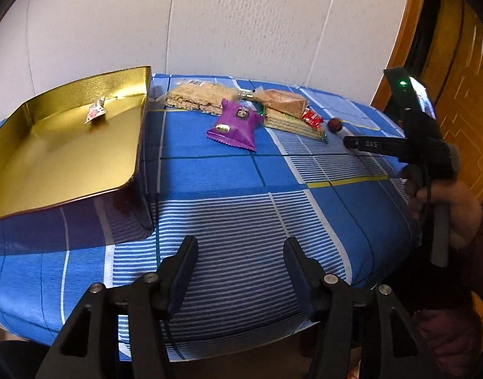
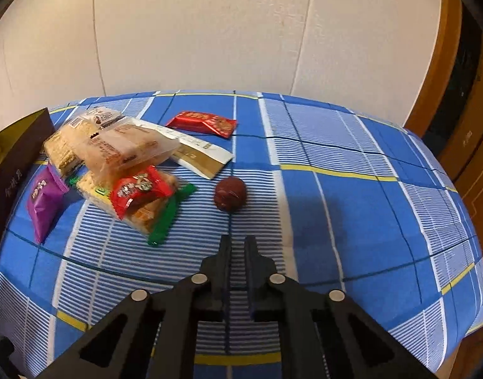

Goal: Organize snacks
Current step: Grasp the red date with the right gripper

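A gold tin tray [image 1: 52, 170] stands on the left of the table with one small wrapped candy [image 1: 95, 112] in it. Beyond it lies a pile of snacks: cracker packs [image 1: 197, 96], a purple packet [image 1: 236, 124], a wafer pack [image 1: 292, 123] and a brown ball [image 1: 335, 123]. My left gripper [image 1: 240, 246] hangs open over bare cloth, well short of the pile, with nothing between its fingers. My right gripper [image 2: 237, 241] is shut on nothing, its tips a short way in front of the brown ball [image 2: 230, 194]. From the left wrist, the right gripper [image 1: 348, 142] shows beside the ball.
A blue checked cloth [image 2: 336, 189] covers the table. A red packet [image 2: 202, 123] and a white-and-gold packet [image 2: 200, 154] lie behind the pile. A small red packet [image 2: 140, 189] sits on a green-edged pack [image 2: 159, 218]. The wall is close behind, with a wooden door [image 1: 456, 94] to the right.
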